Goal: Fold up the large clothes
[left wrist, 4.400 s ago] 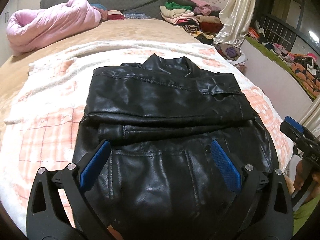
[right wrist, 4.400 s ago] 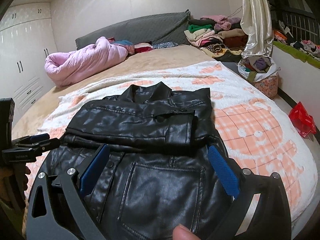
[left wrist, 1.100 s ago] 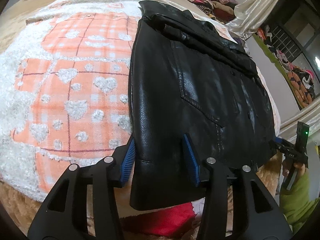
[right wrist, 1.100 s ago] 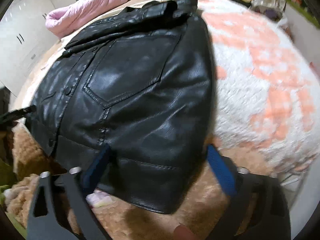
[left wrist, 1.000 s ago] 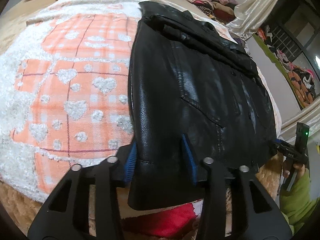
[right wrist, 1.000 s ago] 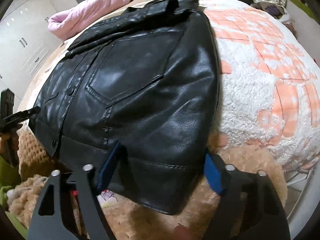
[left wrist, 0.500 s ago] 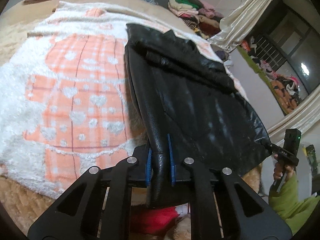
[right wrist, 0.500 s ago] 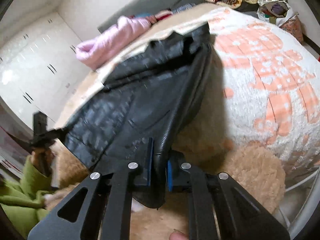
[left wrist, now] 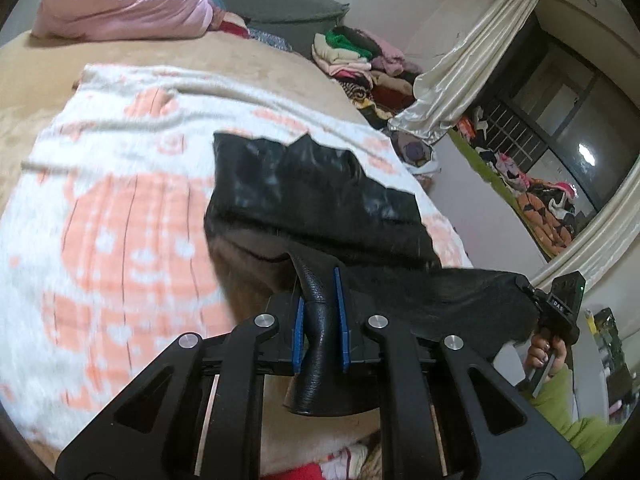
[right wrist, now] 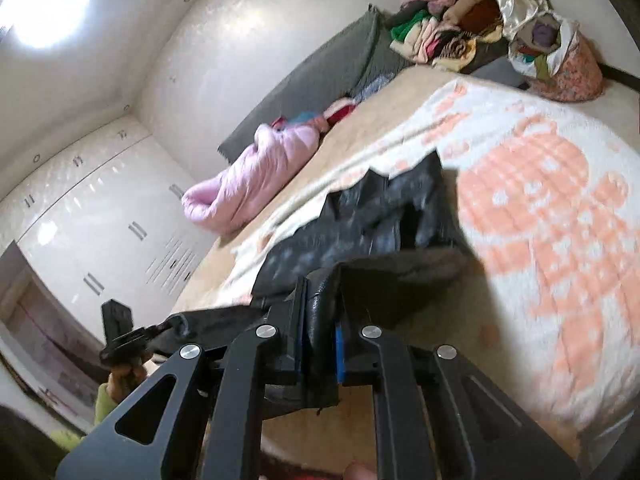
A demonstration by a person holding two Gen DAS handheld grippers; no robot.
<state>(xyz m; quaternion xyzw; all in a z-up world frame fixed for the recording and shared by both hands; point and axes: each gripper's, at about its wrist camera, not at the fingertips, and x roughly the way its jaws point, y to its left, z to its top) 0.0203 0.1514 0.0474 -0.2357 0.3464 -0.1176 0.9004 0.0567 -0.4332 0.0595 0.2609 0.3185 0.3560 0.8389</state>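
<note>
Your left gripper [left wrist: 320,320] and right gripper [right wrist: 318,344] each pinch a hem corner of the glossy black leather jacket [left wrist: 320,196], lifted above the blanket [left wrist: 112,220].

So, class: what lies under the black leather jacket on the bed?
Under the black leather jacket a white-and-orange blanket shows around its edges, with tan bedding beneath the lifted hem. What lies under the jacket's far half is covered.

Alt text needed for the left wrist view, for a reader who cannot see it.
The left tongs are shut on the hem of a black leather jacket, holding that edge above a white and orange fleece blanket on a bed. At right, the right tongs grip the hem's other corner; a pink quilted duvet lies beyond.
</note>
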